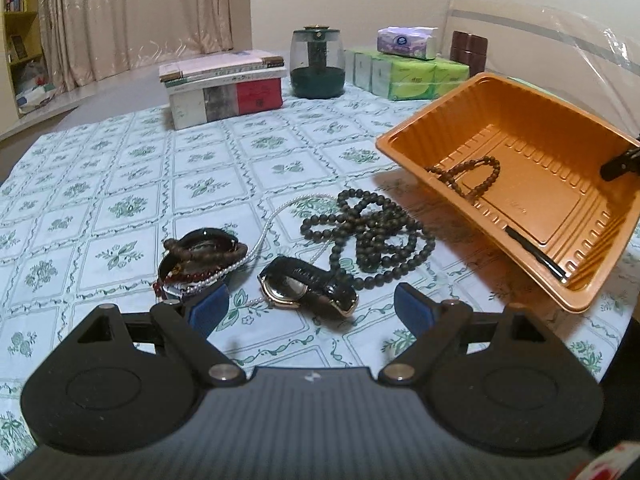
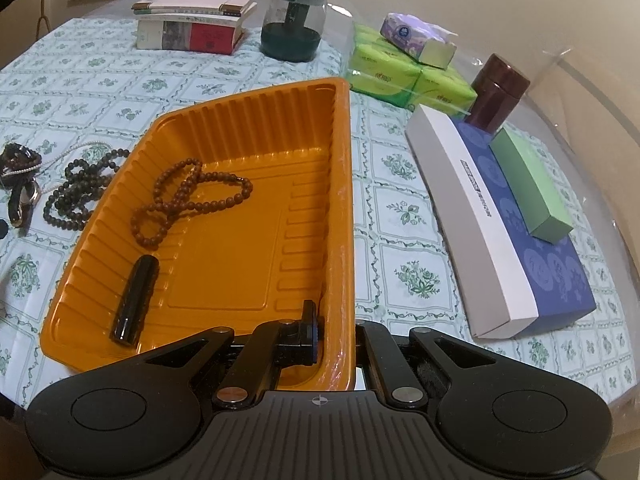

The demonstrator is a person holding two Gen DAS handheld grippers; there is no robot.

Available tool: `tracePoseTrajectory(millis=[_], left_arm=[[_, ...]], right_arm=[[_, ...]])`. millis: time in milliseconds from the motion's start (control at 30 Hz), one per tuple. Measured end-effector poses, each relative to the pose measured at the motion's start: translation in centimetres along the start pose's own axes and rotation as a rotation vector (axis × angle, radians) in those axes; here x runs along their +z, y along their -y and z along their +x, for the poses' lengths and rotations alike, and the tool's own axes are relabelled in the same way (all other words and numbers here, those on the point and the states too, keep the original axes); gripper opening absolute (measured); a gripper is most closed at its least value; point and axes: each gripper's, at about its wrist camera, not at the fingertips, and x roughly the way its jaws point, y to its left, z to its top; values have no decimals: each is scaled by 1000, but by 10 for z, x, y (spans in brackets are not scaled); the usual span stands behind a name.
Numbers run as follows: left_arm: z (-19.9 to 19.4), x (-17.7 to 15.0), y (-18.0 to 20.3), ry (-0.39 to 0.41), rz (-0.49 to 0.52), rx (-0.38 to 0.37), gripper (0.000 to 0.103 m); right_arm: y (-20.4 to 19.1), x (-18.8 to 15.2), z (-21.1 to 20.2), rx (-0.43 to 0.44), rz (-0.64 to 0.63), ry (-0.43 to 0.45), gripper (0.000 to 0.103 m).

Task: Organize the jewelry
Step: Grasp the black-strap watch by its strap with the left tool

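Observation:
My left gripper (image 1: pixel 311 312) is open, low over the tablecloth, with a black-strapped wristwatch (image 1: pixel 308 286) lying between its blue pads (image 1: pixel 210 310). Beyond it lie a long dark bead necklace (image 1: pixel 372 232) and a pile of bracelets with a pearl strand (image 1: pixel 200 258). The orange tray (image 1: pixel 552 184) is tilted up at the right. My right gripper (image 2: pixel 336 332) is shut on the orange tray's wall (image 2: pixel 344 200). Inside the tray are a brown bead strand (image 2: pixel 184 200) and a black tube (image 2: pixel 134 300).
At the back stand stacked books (image 1: pixel 224 88), a dark green glass jar (image 1: pixel 318 64), green tissue packs (image 1: pixel 408 74) with a purple pack on top, and a brown canister (image 2: pixel 498 88). A blue-and-white box (image 2: pixel 516 232) with a green box on it lies right of the tray.

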Motion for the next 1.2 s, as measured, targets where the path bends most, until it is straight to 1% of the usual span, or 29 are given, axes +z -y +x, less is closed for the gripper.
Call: tracePoseTrajectory(millis=[500,600,733,800,900,1000,1067,1100,1133,1167,1200], left_arm=[[13,3,-1,-25,-35,13,88],[16,4,-2,-25,-48,14,86],[21,6,-4,-29,-84,18,80],[24,7,-6,-29,-109,14,76],[31,9,-9,-37,-144,6,68],[36,10,-10,-53,-165,1,57],[37,10,-11,-65,-170,-5,47],[37,10,-11,-69,-169,-6,44],[37,9,-11,-73,-169,-7,34],[37,9,-12,-77,-170,-6,21],[37,9,-12,-85,-171,-5,19]], right_arm=[[0,1,1,0,-2,0,4],[0,1,1,-1,-5,0,4],[0,1,1,-1,-5,0,4],[0,1,1,-1,-4,0,4],[0,1,1,-1,-4,0,4],[0,1,1,-1,-5,0,4],[0,1,1,-1,-5,0,4],[0,1,1,-1,-5,0,4],[0,1,1,-2,-5,-1,4],[0,1,1,-2,-5,-1,4],[0,1,1,-1,-4,-1,4]])
